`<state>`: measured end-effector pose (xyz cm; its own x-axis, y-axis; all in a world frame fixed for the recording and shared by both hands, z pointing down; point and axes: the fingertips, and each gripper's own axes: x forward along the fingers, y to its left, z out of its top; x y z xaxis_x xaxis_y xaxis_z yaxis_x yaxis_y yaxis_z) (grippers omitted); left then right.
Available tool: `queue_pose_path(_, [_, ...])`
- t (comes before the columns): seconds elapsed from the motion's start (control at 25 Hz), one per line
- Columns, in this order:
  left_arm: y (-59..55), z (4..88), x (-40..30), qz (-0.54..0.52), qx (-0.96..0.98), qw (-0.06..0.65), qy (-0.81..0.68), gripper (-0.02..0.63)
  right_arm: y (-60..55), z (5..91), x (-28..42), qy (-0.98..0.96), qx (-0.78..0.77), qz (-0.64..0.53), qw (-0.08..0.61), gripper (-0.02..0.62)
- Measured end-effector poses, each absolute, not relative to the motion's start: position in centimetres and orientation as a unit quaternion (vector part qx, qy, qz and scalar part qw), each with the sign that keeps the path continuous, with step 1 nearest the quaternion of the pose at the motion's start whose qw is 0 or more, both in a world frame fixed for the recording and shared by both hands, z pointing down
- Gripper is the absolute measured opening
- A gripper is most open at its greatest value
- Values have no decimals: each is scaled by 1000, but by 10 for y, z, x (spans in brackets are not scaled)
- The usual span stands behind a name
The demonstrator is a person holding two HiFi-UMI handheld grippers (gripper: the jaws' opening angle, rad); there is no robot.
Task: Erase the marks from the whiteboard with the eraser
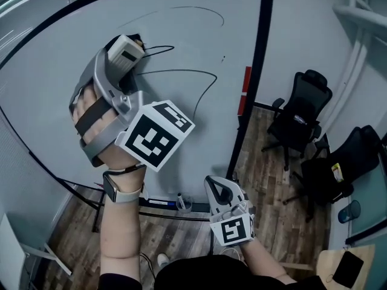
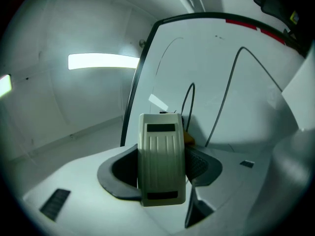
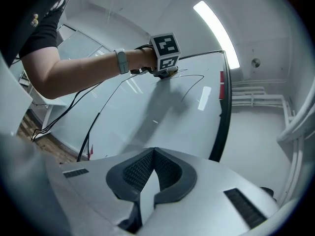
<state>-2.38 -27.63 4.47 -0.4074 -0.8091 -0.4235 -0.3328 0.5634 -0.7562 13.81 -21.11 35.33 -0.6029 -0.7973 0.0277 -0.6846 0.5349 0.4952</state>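
Beige plastic, the eraser (image 2: 161,151) sits clamped between the jaws of our left gripper (image 2: 160,170). Its far end is against the whiteboard (image 1: 181,35), at the looping black marks (image 1: 181,72). Our right gripper (image 3: 153,175) hangs low, well apart from the eraser, its jaws closed together on nothing.

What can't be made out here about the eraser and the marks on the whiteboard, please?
- The eraser's wiping face: hidden by its own body in the head and left gripper views; contact with the whiteboard unclear.
- Where the marks run behind the left gripper: covered by it, head view.
- Things on the board's ledge: too small in the head view.
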Motion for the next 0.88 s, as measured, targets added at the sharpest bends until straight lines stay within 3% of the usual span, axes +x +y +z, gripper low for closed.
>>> queue_pose_path(0.36, [-276, 43, 72, -270, -415, 459, 738, 259, -201, 350, 185, -844, 472, -220, 128, 26])
queue_pose_path(0.64, [-273, 44, 55, -237, -470, 446, 724, 261, -200, 349, 167, -846, 467, -221, 133, 26])
queue_pose_path(0.88, [-279, 54, -18, -268, -458, 413, 740, 261, -202, 347, 111, -861, 437, -224, 132, 26])
